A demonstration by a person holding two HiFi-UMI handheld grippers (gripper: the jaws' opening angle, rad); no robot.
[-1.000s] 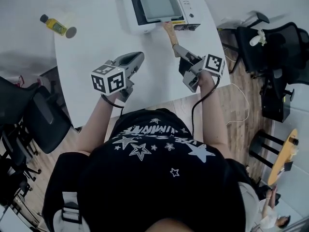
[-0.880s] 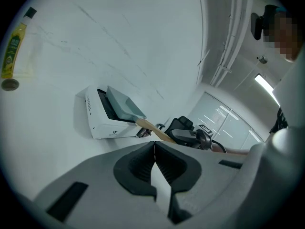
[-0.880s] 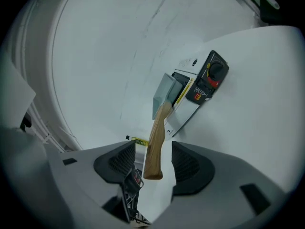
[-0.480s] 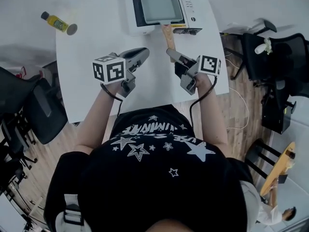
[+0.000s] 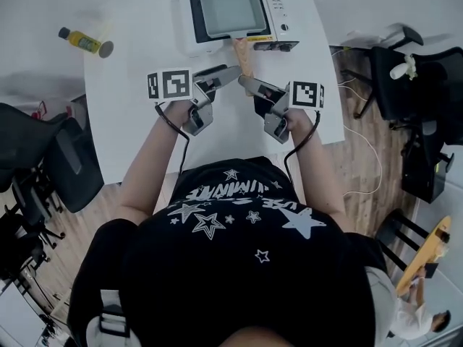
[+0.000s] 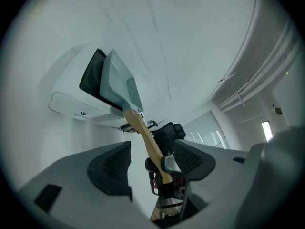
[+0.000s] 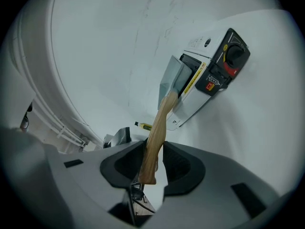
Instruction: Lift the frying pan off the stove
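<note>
Finding the frying pan lying flat on the stove at the far edge of the worktop, not yet raised. Seeing its wooden handle pointing straight back from the stove's near side toward the worktop's near edge, so running far-to-near. Pinching the free end of that handle with the right gripper, both pads pressing on the wood in the right gripper view. Opening the left gripper wide just to the left of the handle end, pressing on nothing. Framing the handle and the right gripper's tip in the gap in the left gripper view, without clamping either. Reaching in from the near side with both grippers, tips almost meeting at the handle's end, with the right one on the wood and so the nearer. Judging the coming move as raising the pan by the far end of a long lever. Expecting the pan body to sag or twist, so likely needing a firm clamp, perhaps with the left gripper steadying the handle closer to the pan.
</note>
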